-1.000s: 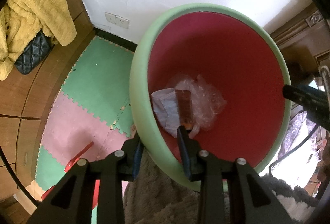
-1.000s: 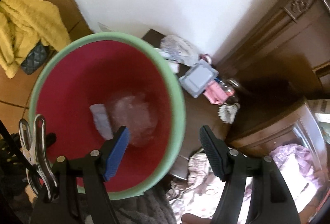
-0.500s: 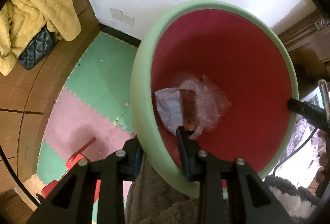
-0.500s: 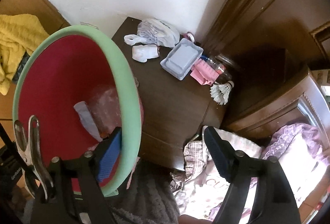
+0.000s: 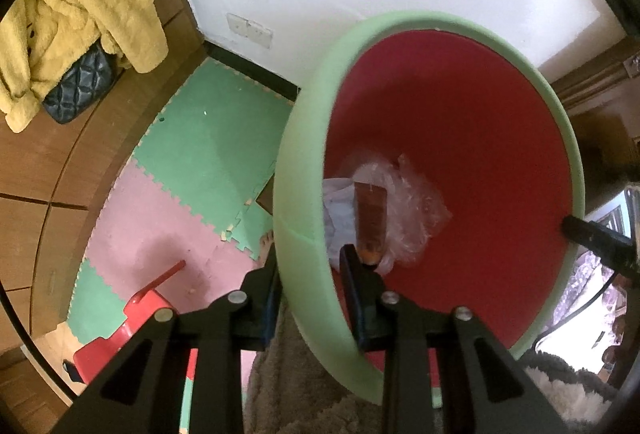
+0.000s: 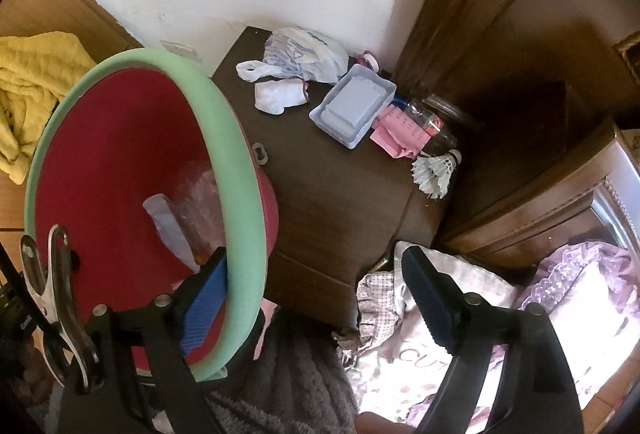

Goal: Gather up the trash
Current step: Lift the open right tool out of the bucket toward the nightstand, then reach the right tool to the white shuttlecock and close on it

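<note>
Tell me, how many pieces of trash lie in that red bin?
3: a white wrapper at the left, a brown packet in the middle, clear plastic at the right. More may hide underneath.

A yellow fleece garment point(image 5: 80, 30) drapes over a black quilted bag point(image 5: 78, 90) at ten o'clock in the left view. Green and pink foam mats point(image 5: 192, 170) cover the floor, a red plastic item point(image 5: 132, 318) lying on them (partly cut off). On the dark bench point(image 6: 332, 194), a shuttlecock point(image 6: 434, 170) lies at three o'clock from a pale blue tray point(image 6: 352, 106); a white sock point(image 6: 278, 96) lies just beside the tray, at nine o'clock.
</note>
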A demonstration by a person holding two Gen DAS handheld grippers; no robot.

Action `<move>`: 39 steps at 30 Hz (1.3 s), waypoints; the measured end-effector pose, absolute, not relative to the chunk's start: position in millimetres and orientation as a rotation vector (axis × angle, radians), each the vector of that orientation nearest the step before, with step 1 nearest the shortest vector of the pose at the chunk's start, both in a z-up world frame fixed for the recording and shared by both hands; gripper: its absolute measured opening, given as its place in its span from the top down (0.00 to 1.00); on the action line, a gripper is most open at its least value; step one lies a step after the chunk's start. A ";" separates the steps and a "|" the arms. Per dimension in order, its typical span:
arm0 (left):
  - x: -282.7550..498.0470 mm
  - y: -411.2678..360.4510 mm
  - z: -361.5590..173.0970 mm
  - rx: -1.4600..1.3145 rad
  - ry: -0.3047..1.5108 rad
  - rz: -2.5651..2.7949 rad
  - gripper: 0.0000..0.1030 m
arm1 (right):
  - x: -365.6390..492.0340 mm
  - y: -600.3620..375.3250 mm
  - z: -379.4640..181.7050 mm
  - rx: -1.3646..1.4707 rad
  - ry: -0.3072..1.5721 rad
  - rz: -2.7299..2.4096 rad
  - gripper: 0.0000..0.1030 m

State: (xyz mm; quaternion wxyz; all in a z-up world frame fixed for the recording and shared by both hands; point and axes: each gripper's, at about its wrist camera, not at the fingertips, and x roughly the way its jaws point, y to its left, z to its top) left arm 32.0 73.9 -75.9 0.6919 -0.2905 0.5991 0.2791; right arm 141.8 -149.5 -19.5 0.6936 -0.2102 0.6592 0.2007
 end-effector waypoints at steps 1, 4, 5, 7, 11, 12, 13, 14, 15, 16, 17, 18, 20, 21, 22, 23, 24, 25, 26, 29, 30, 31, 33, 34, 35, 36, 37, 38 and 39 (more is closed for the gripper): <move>33.2 73.4 -76.3 -0.645 1.342 0.630 0.72 | 143.5 -151.0 -20.2 -0.464 1.476 0.457 0.16; 36.3 72.0 -79.1 -0.639 1.357 0.654 0.72 | 147.7 -154.8 -20.5 -0.433 1.486 0.491 0.16; 37.2 71.8 -79.8 -0.642 1.360 0.659 0.72 | 149.0 -155.2 -19.6 -0.422 1.485 0.506 0.16; 39.1 71.6 -80.7 -0.648 1.366 0.672 0.72 | 151.2 -154.7 -17.0 -0.410 1.481 0.535 0.16; 40.9 72.2 -82.1 -0.655 1.375 0.697 0.73 | 156.2 -152.2 -6.7 -0.424 1.449 0.580 0.16; 40.3 72.9 -83.1 -0.655 1.378 0.704 0.72 | 157.5 -152.7 -2.7 -0.419 1.437 0.592 0.16; 40.5 72.7 -82.9 -0.655 1.380 0.709 0.72 | 159.2 -153.5 2.6 -0.406 1.421 0.608 0.16; 40.5 73.0 -83.4 -0.654 1.383 0.716 0.73 | 161.0 -154.6 7.4 -0.392 1.407 0.618 0.16; 40.0 73.2 -83.9 -0.653 1.386 0.719 0.73 | 163.4 -157.1 11.7 -0.380 1.386 0.625 0.16; 39.8 73.2 -84.5 -0.652 1.389 0.723 0.73 | 166.4 -160.2 14.4 -0.362 1.375 0.621 0.16; 40.6 73.0 -84.8 -0.649 1.391 0.726 0.73 | 170.4 -164.1 15.4 -0.344 1.368 0.612 0.16; 41.3 72.4 -85.1 -0.645 1.394 0.729 0.73 | 173.3 -166.8 14.3 -0.330 1.368 0.605 0.16; 42.7 71.0 -86.6 -0.632 1.403 0.735 0.73 | 183.0 -176.0 7.0 -0.269 1.400 0.590 0.16; 42.5 70.4 -87.4 -0.625 1.409 0.738 0.73 | 187.8 -181.2 1.6 -0.242 1.420 0.574 0.16; 42.5 69.8 -88.1 -0.623 1.411 0.736 0.73 | 193.1 -187.2 -5.1 -0.220 1.439 0.547 0.16; 42.7 69.3 -88.3 -0.618 1.413 0.734 0.73 | 198.7 -192.6 -10.6 -0.204 1.454 0.522 0.16; 43.0 68.8 -88.7 -0.613 1.416 0.733 0.73 | 205.5 -199.5 -18.1 -0.185 1.470 0.491 0.16; 43.1 68.7 -89.0 -0.610 1.418 0.732 0.73 | 210.4 -204.4 -24.1 -0.175 1.481 0.467 0.16; 43.6 68.3 -89.5 -0.606 1.422 0.730 0.73 | 216.0 -210.0 -31.7 -0.165 1.498 0.437 0.16; 44.9 69.0 -91.6 -0.603 1.435 0.723 0.73 | 229.1 -225.7 -63.0 -0.147 1.574 0.356 0.16; 45.4 69.1 -92.4 -0.602 1.440 0.721 0.73 | 231.2 -229.1 -74.2 -0.146 1.598 0.340 0.16; 46.2 68.9 -93.2 -0.600 1.445 0.717 0.73 | 232.3 -231.3 -86.6 -0.154 1.624 0.328 0.16; 47.3 68.5 -94.4 -0.591 1.454 0.711 0.73 | 232.5 -230.7 -108.6 -0.189 1.662 0.318 0.16; 47.3 68.5 -94.8 -0.591 1.457 0.708 0.73 | 231.8 -227.9 -122.4 -0.219 1.682 0.315 0.16; 47.3 68.5 -95.5 -0.591 1.460 0.703 0.73 | 230.7 -225.4 -132.6 -0.245 1.697 0.309 0.16; 47.3 68.2 -96.4 -0.591 1.463 0.700 0.73 | 229.8 -223.0 -143.7 -0.271 1.710 0.304 0.16; 47.1 68.2 -97.5 -0.588 1.469 0.698 0.73 | 228.8 -220.3 -155.5 -0.303 1.721 0.292 0.16; 46.8 67.8 -98.2 -0.584 1.474 0.695 0.73 | 228.4 -218.5 -165.1 -0.332 1.728 0.278 0.16; 46.5 67.7 -98.6 -0.580 1.477 0.693 0.73 | 228.0 -216.1 -172.9 -0.357 1.728 0.267 0.16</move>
